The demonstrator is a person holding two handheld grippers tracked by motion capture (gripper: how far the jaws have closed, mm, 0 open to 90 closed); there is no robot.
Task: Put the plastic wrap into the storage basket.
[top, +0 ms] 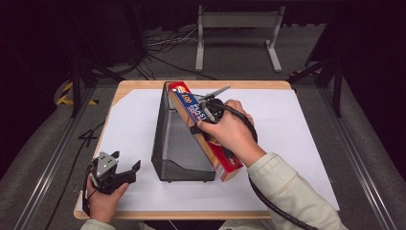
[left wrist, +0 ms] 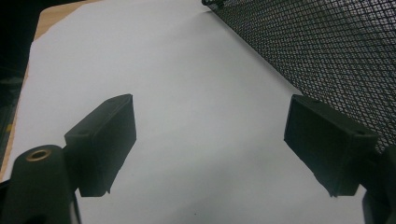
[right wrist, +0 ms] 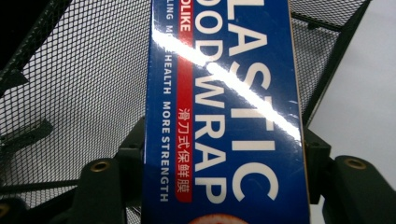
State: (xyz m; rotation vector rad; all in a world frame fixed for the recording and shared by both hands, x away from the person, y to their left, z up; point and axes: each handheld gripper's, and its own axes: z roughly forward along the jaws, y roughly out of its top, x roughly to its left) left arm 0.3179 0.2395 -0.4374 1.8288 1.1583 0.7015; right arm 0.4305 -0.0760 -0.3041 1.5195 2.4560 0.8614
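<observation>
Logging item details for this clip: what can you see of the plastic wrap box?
The plastic wrap box is a long, narrow carton, glossy blue with white lettering and red ends and trim. It lies tilted along the right rim of the black mesh basket, its far end over the basket. The right gripper is shut on its sides, the jaws pressing both long edges, seen up close in the right gripper view.

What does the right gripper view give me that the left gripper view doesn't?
Right gripper view: the right gripper shut on the blue plastic wrap box, held over the mesh file holder's inside. Left gripper view: the left gripper open with nothing between its jaws, over white paper, beside the holder's outer wall. Both: the black mesh file holder.
</observation>
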